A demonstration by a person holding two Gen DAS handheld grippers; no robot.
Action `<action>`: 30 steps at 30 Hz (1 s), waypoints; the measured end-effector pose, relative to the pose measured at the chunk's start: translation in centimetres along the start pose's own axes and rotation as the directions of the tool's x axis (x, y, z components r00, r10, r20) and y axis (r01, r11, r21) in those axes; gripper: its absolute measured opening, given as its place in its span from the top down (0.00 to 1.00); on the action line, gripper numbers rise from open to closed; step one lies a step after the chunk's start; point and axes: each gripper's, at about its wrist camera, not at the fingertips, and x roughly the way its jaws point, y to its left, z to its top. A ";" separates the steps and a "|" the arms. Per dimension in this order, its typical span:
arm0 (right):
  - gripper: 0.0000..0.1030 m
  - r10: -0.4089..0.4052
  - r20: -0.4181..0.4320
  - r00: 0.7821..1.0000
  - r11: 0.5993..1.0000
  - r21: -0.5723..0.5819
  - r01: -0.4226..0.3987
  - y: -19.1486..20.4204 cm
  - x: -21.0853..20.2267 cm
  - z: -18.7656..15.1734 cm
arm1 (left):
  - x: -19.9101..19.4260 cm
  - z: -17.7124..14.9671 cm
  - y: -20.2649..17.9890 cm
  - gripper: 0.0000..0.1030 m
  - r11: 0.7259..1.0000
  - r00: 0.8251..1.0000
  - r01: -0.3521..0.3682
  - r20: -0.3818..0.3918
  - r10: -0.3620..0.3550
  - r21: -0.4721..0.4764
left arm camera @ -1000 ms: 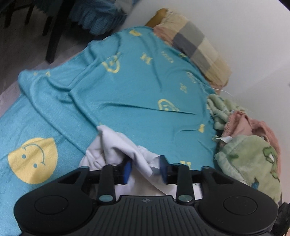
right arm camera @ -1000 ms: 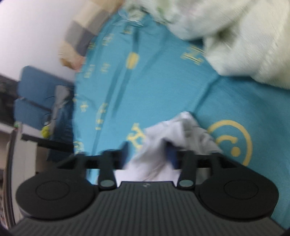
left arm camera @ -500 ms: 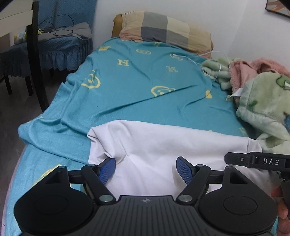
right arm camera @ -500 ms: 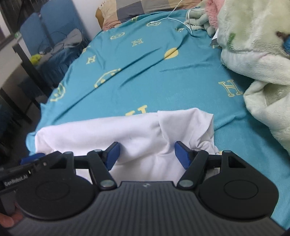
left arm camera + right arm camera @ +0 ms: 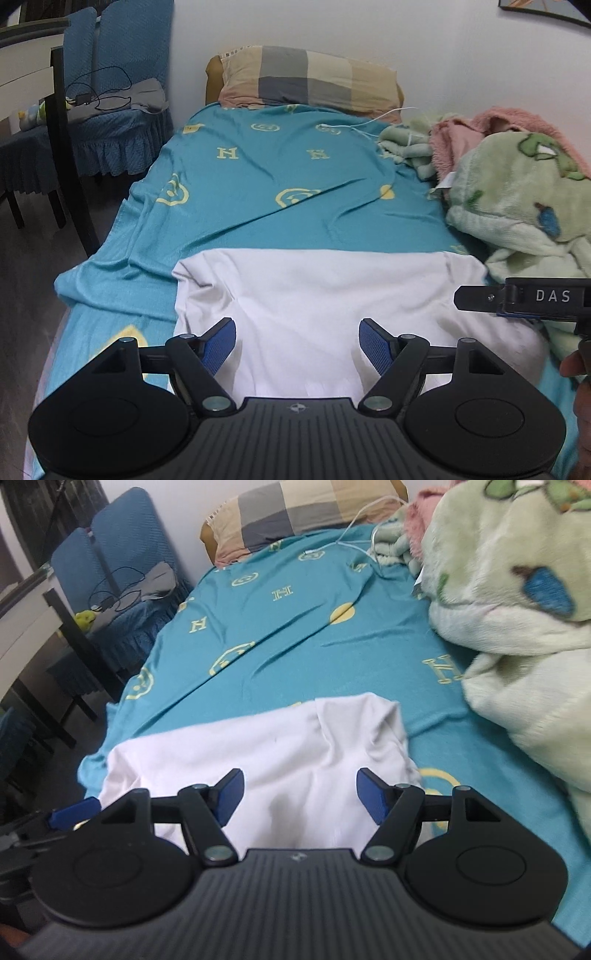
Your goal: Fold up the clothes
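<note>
— What has been changed since a second ago?

— The white garment [image 5: 314, 295], which was bunched between closed fingers then, has been spread out flat across the near end of the bed [image 5: 295, 184]. Both tools have been opened and drawn back from it.

— How are the tools held now?

— The left tool [image 5: 297, 341] is seen with its blue pads wide apart above the near edge of the cloth, nothing gripped. The right tool [image 5: 298, 797] is likewise spread wide and empty, over the right part of the garment [image 5: 258, 753]. In the left view the right tool [image 5: 517, 297] is seen side-on at the cloth's right edge.

— And where exactly is the garment laid?

— On the teal sheet, crosswise, with its far edge straight. A sleeve is tucked over at the left corner, and a doubled flap is seen at the right. The green plush blanket [image 5: 517, 199] lies just beside its right end; the pillow [image 5: 310, 79] is well apart at the far end.

— How should the fold in hand be done well?

— It is judged that the sleeves should be squared first. Each side edge should be pinched close to a corner, both sides lifted evenly, and the cloth carried over without being dragged, so the sheet beneath is not rucked. The blanket should be kept clear of the right-hand grasp.
</note>
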 end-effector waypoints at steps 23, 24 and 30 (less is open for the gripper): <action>0.33 -0.060 -0.055 0.997 0.994 -0.093 0.055 0.4 -3.3 -3.9 | -2.7 -4.2 0.5 0.24 0.997 0.994 -0.059 -0.087 0.063 0.041; 0.33 -0.073 -0.076 0.994 0.993 -0.097 0.065 0.4 -2.8 -4.0 | -2.6 -4.4 0.5 0.24 0.998 0.994 -0.055 -0.095 0.059 0.037; 0.33 -0.061 -0.118 0.991 0.998 -0.028 0.058 -0.5 -2.3 -4.0 | -4.2 -4.1 0.6 0.24 1.000 0.998 0.010 -0.054 -0.011 -0.020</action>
